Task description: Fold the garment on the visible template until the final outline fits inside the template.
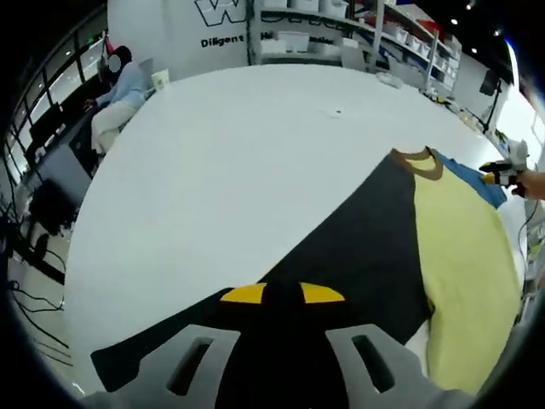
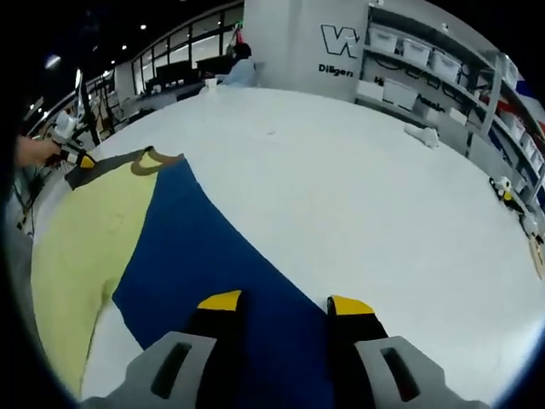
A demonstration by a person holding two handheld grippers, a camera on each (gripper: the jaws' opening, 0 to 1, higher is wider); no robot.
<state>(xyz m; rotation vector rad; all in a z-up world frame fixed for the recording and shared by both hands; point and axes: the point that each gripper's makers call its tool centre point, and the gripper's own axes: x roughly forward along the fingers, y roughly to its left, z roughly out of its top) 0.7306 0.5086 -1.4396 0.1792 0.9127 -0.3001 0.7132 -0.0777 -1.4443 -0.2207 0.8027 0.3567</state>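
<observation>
My left gripper (image 1: 282,294) sits low over the black sleeve (image 1: 341,256) of the garment (image 1: 464,256), jaws spread with the yellow tips apart and black cloth showing between them; nothing pinched that I can see. My right gripper (image 2: 285,302) is the same on the other side, jaws spread over the blue sleeve (image 2: 213,247), not clamped on cloth as far as I can tell. The garment lies flat on the white table (image 1: 255,153), yellow body in the middle, brown collar (image 1: 423,164) at the far end from both claws. Long axis runs away from me, collar far, hem near. Each sleeve is right under its own claw, so each arm is nearest to its own side. In the left gripper view the black sleeve's edge runs diagonally toward the collar; lots of bare table outboard on both sides, so room to lift and swing inward over the yellow. Template outline I can't make out. Next move, I judge: close on the sleeve edges, fold in.
</observation>
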